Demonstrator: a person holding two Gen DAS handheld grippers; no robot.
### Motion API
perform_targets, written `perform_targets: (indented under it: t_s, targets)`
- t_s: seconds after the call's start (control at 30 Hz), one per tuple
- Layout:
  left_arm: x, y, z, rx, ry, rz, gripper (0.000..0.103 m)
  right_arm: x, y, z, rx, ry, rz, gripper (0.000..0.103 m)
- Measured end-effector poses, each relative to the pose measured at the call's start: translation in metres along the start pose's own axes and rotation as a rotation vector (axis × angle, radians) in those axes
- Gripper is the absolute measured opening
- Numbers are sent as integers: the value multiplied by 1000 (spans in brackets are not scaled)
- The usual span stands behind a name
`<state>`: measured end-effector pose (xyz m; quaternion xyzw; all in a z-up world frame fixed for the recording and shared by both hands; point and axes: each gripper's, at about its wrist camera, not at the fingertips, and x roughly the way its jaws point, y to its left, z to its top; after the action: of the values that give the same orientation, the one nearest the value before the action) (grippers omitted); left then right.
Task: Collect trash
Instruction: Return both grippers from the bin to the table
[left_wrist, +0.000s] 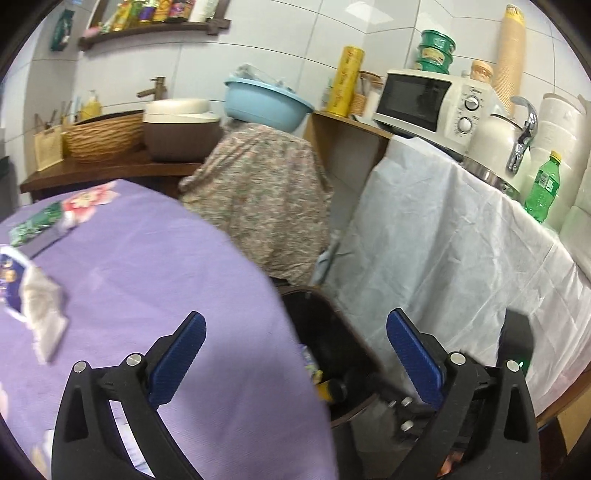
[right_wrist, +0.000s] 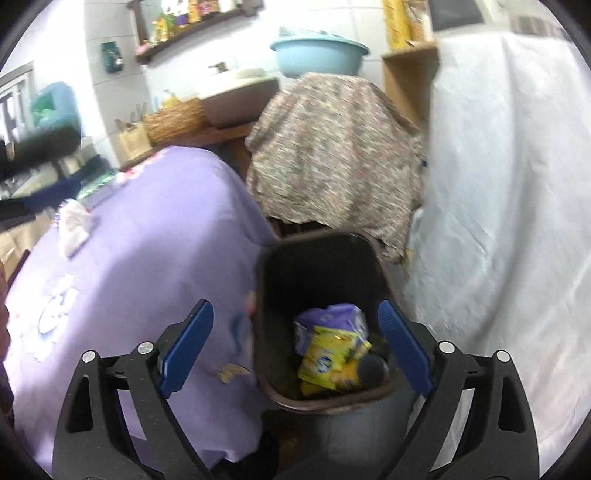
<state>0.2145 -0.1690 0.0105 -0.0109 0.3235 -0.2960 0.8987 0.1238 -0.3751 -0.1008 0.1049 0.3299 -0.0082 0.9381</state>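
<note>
Gaping ribbed blue tool (right_wrist: 295, 347), dark plastic bin (right_wrist: 269, 280), crinkled yellow wrapper (right_wrist: 325, 365)

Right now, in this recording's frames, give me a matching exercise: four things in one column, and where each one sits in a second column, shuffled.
Things:
1. yellow snack bag
2. green bottle
3. blue basin
4. crumpled wrapper

Places:
A. on the purple tablecloth
B. inside the dark bin
C. on top of the floral-covered stand
D. on the white-covered counter, near the tap

Pairs: 1-B, 2-D, 3-C, 4-A
</note>
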Motion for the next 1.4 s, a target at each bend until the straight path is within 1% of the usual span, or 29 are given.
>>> perform_targets:
  t_s: [0.1,0.2,0.37,0.47,0.67,0.77,0.87,0.97,1.03,1.07,1.17,1.27,1.4]
  targets:
    - [-17,16,-5,-10,-13,54,97,-3,19,11,-16,-10,67,93]
    - [-35,34,-10,-25,-32,99,97,-5,39,21,-45,-17,113,93]
    - [-57,57,-20,-17,-55,211,97,-13,77,36,-102,-47,206,93]
    - [-68,76,-30,-41,-51,278,97,-13,103,43,-153,-45,265,96]
    - [-90,113,-52,-71,-33,401,97,-6,160,51,-258,-20,368,96]
    - [-103,135,-62,-106,-24,449,97,-4,187,52,-313,-12,414,96]
    - [-113,156,-71,-161,-20,473,97,2,214,51,-363,7,447,96]
    - [-119,171,-76,-200,-17,476,97,14,240,51,-404,59,491,96]
    - [-121,175,-78,-201,-13,481,97,23,257,52,-427,94,517,96]
    - [-122,176,-78,-199,-13,496,97,26,261,53,-430,101,521,96]
    - [-122,181,-80,-208,-10,528,97,44,276,61,-406,142,550,96]
    - [-126,189,-83,-229,-5,538,97,69,294,70,-401,162,506,96]
    - [-127,197,-87,-225,16,560,97,100,308,76,-375,220,502,96]
